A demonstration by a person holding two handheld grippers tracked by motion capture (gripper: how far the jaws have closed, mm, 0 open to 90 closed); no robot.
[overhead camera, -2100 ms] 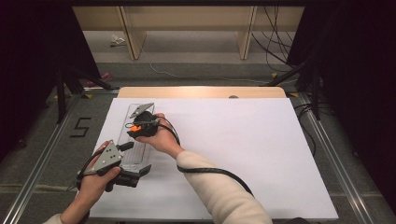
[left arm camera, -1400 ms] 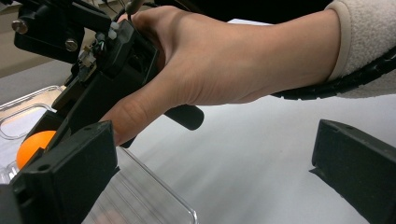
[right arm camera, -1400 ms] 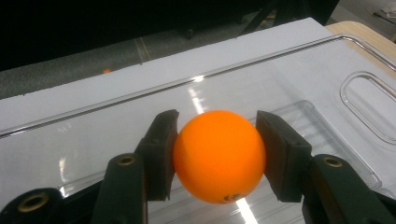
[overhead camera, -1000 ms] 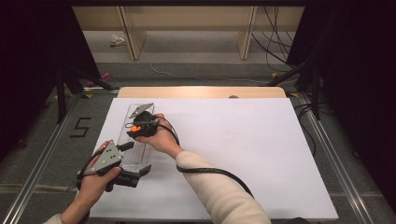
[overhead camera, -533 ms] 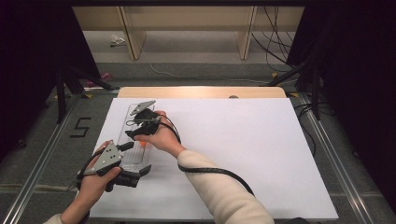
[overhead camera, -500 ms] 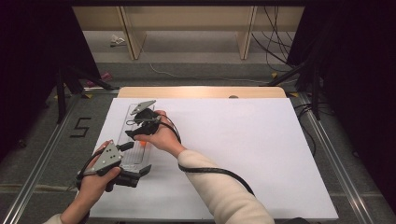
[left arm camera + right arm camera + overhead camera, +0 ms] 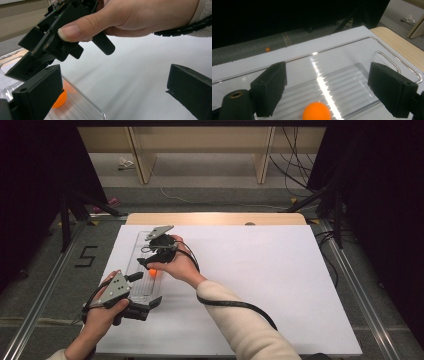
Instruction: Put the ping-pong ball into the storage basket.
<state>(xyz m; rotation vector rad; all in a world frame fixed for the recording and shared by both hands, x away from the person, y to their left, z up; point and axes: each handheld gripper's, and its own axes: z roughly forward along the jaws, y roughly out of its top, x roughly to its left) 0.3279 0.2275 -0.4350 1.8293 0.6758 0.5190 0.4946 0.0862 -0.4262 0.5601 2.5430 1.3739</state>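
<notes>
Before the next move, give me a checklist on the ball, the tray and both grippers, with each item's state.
1. Orange ball lies inside the clear tray: ok.
2. Right gripper free of the ball, jaws having just opened, nothing between them: ok.
3. Left gripper open in its own view, the tray's edge by its left jaw: ok.
4. Left gripper steadies the tray's near end: cannot tell whether it touches.
5. Tray lies flat on the white table sheet: ok.
6. Ball at rest: cannot tell.
</notes>
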